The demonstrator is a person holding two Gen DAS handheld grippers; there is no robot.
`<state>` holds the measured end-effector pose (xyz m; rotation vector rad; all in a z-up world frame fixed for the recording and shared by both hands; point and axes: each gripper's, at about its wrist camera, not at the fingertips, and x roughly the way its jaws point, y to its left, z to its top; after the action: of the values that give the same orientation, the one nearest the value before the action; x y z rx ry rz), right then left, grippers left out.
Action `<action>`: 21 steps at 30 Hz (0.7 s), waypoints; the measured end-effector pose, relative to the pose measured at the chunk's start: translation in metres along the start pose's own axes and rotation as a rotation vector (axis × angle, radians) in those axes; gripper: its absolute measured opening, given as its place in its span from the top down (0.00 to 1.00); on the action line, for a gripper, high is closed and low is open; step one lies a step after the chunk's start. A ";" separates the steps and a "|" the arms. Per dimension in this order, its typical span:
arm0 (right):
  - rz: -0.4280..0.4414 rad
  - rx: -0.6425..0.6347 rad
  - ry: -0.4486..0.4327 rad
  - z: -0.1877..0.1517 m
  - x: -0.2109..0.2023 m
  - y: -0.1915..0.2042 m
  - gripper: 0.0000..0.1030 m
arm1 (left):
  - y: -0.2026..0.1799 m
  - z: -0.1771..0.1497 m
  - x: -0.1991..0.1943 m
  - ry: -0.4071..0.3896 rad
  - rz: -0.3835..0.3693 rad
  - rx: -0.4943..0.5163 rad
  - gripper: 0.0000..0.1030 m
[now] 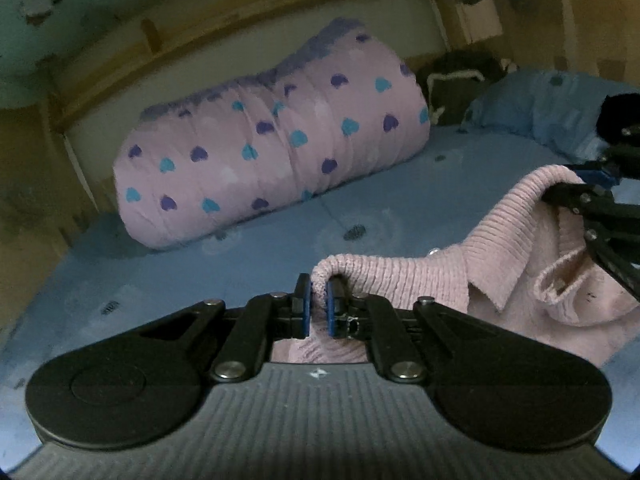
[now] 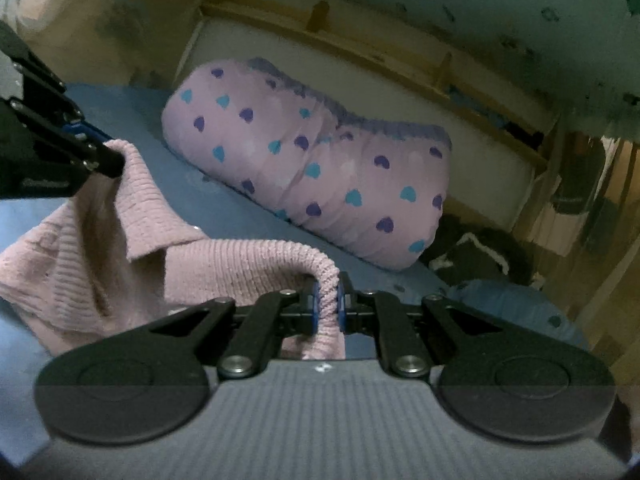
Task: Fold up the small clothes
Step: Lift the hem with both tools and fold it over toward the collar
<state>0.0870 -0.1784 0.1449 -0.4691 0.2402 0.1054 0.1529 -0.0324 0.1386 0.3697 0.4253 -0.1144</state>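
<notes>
A small pink ribbed knit sweater (image 1: 420,276) with a collar hangs between my two grippers above the blue bed sheet (image 1: 280,224). My left gripper (image 1: 319,300) is shut on one pinched edge of the sweater. My right gripper (image 2: 328,300) is shut on another edge of the same sweater (image 2: 240,264). Each gripper shows in the other's view: the right one (image 1: 576,184) at the right edge, the left one (image 2: 108,160) at the left edge. The garment sags between them, with its lower part resting on the bed.
A rolled pink duvet with blue and purple hearts (image 1: 272,148) lies across the bed behind the sweater; it also shows in the right wrist view (image 2: 320,168). A dark bag with white cord (image 1: 456,84) and a blue pillow (image 1: 536,108) sit to the right. A wooden bed frame (image 1: 224,36) runs along the wall.
</notes>
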 end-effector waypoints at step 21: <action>0.064 0.080 0.256 -0.078 0.110 0.028 0.85 | -0.015 -0.058 0.110 0.190 -0.066 -0.050 0.80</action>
<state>0.1731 -0.1846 0.0371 -0.3945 0.5093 0.0978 0.2281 -0.0278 0.0382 0.3182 0.6269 -0.1334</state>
